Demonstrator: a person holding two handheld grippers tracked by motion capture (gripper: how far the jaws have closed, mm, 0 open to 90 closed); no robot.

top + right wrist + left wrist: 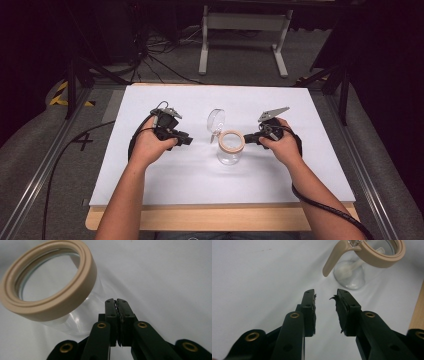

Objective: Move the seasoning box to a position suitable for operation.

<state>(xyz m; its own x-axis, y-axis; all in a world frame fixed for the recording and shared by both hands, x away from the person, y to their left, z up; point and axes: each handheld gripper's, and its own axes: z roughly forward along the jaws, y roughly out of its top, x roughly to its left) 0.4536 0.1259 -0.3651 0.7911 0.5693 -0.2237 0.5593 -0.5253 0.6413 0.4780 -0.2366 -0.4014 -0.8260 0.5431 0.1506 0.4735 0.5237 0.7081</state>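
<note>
A clear glass jar (229,157) with a beige rim (222,144) stands upright mid-table. Its clear hinged lid (216,119) is swung open behind it. My left gripper (189,140) is to the jar's left, open and holding nothing, a short gap away. In the left gripper view the empty jaws (325,296) point toward the jar's base (350,275), and a beige clasp (332,262) hangs from the rim. My right gripper (248,140) sits against the jar's right side. Its jaws (116,301) are shut with nothing between them, just beside the glass wall below the rim (83,287).
The white board (200,175) lies on a wooden table whose front edge (200,218) shows. Metal rails (35,190) run along both sides. A white stand (245,22) and cables (160,65) lie on the floor beyond.
</note>
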